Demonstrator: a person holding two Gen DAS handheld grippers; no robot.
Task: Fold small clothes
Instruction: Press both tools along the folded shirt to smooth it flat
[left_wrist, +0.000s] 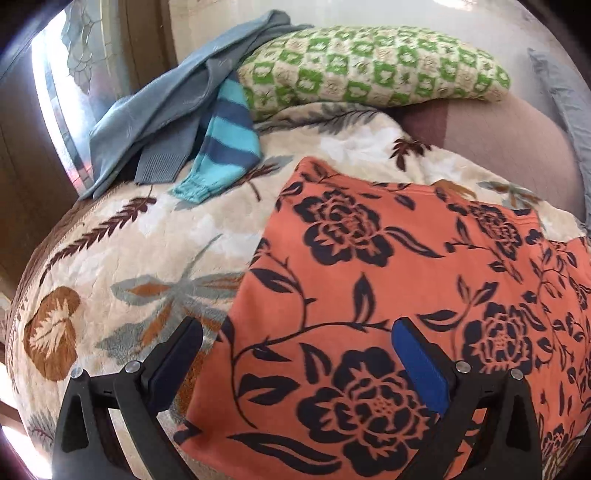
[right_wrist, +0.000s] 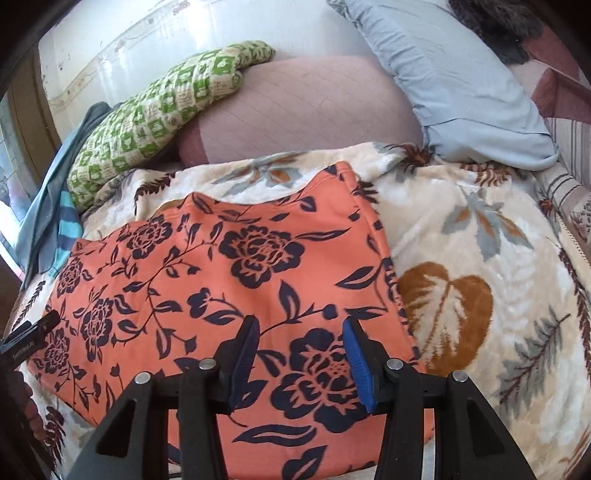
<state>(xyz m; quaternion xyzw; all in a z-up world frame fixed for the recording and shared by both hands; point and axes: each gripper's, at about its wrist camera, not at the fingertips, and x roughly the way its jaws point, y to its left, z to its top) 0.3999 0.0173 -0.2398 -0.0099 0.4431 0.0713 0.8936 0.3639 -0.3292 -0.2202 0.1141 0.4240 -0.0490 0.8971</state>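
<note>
An orange garment with dark navy flowers (left_wrist: 369, 258) lies spread flat on a cream leaf-print blanket (left_wrist: 110, 258). My left gripper (left_wrist: 297, 328) hovers open over the garment's left edge, one finger above the blanket and the other above the cloth, with nothing between them. In the right wrist view the same garment (right_wrist: 221, 266) fills the middle. My right gripper (right_wrist: 300, 325) stands open above its near right part, its pads apart and not pinching the cloth. The tip of the left gripper (right_wrist: 29, 336) shows at the garment's left edge.
A pile of other clothes sits at the far left: a grey-blue garment (left_wrist: 155, 114) and a turquoise-and-navy striped sleeve (left_wrist: 225, 140). Behind lie a green-patterned pillow (left_wrist: 369, 66), a pinkish-brown pillow (right_wrist: 306, 107) and a pale blue pillow (right_wrist: 461, 85). The blanket (right_wrist: 461, 240) extends to the right.
</note>
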